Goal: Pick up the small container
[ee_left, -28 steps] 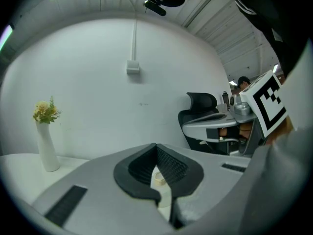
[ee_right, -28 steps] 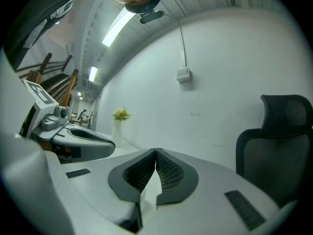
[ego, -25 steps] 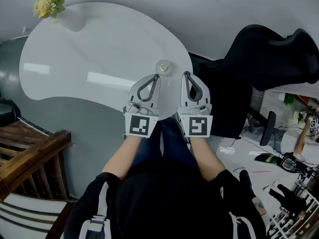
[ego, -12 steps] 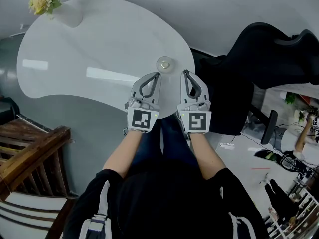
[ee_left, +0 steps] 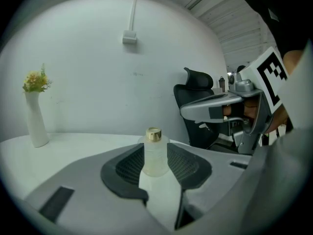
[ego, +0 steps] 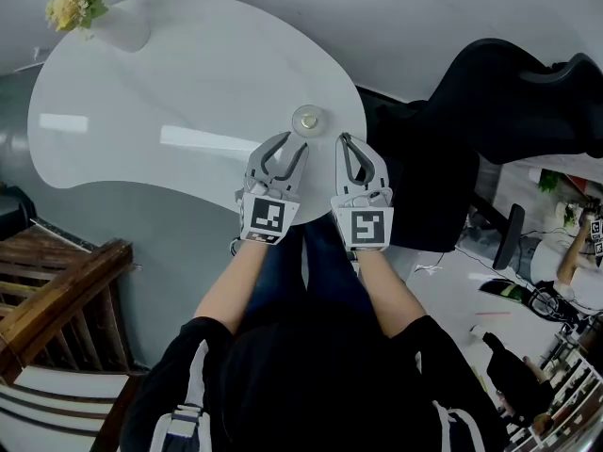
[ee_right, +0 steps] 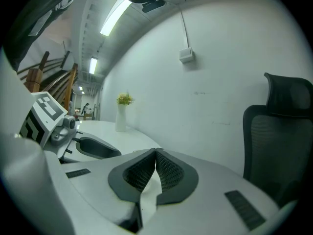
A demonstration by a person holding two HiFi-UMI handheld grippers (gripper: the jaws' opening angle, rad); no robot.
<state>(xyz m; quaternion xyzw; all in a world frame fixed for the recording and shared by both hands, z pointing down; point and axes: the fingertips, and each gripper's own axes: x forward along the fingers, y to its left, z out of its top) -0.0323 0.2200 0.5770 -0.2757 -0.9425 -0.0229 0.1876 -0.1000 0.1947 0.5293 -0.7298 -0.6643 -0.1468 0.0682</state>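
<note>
Small container (ego: 307,120), a frosted bottle with a gold cap, stands upright on the white counter (ego: 188,83), close to its rim at about 3 o'clock in the head view. The left gripper (ego: 294,143) sits just short of it, with the bottle at roughly 1 o'clock from its tips. In the left gripper view the bottle appears in the gap between the fingers (ee_left: 128,165), which are opening. Their ribbed pads stand clear of the bottle on both sides, so the grip is released and nothing is held. The right gripper (ego: 345,140) lies alongside at 3 o'clock of the left one, over the counter's near edge. Its fingers (ee_right: 168,173) are clenched pad against pad with nothing between them. A white vase (ego: 118,31) with yellow flowers stands at the counter's far 10 o'clock end, well apart from the bottle. A black office chair (ego: 509,92) stands off the counter at 3 o'clock.
</note>
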